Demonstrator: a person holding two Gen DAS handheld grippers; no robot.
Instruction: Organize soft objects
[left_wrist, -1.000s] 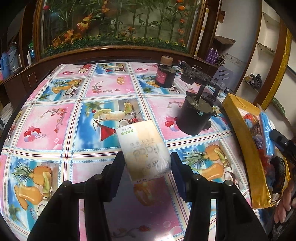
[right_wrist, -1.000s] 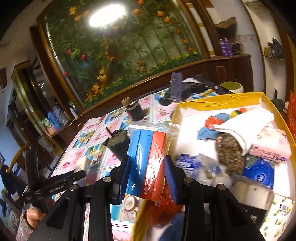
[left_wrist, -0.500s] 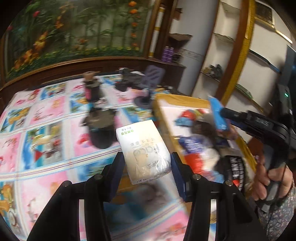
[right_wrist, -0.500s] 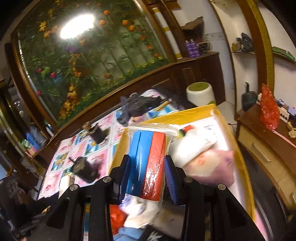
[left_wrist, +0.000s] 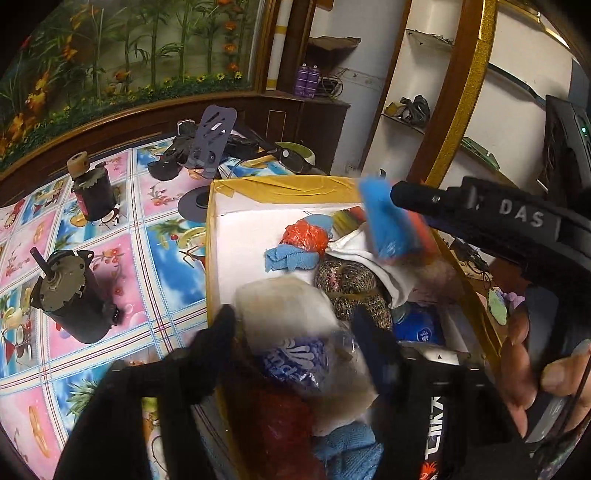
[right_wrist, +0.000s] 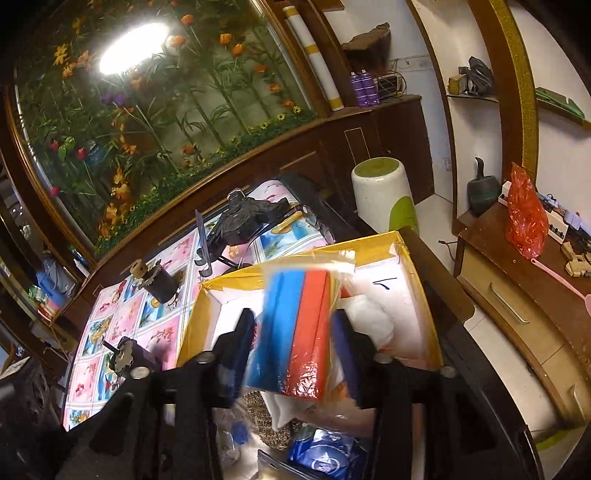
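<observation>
A: Where the left gripper (left_wrist: 299, 325) hangs over the yellow-rimmed box (left_wrist: 280, 189), what sits between its fingers?

B: A pale tissue pack (left_wrist: 284, 306), blurred, tilted, low over the box contents. The jaws have just been opening. Gaps show on both sides of the pack, so the pads no longer press it. It looks loose between them, over a clear bag with blue print (left_wrist: 295, 360).

A: And the right gripper (right_wrist: 295, 328)?

B: Same story. Its jaws have just been opening too. The blue-and-red pack in clear plastic (right_wrist: 299, 332) stands between the fingers, smeared by motion, leaning slightly, over the box's white interior. A gap shows on the right finger's side; on the left the blur hides contact. I read it as released.

A: Seen from the left wrist view?

B: The right gripper's black finger reaches in from the right, with the blue-and-red pack (left_wrist: 391, 225) just under it above the far side of the box. A hand (left_wrist: 532, 369) grips the handle at the right edge.

A: Box contents?

B: A light blue cloth (left_wrist: 291, 258), something orange-red (left_wrist: 306, 234), a brown knitted piece (left_wrist: 351, 288), a white cloth (left_wrist: 373, 258), a blue packet (left_wrist: 417, 328).

A: Around it?

B: The box sits on a table under a fruit-print tablecloth (left_wrist: 110, 258). To its left lie a dark cylindrical motor (left_wrist: 70, 295) and, farther back, a dark spool (left_wrist: 92, 188).
</observation>
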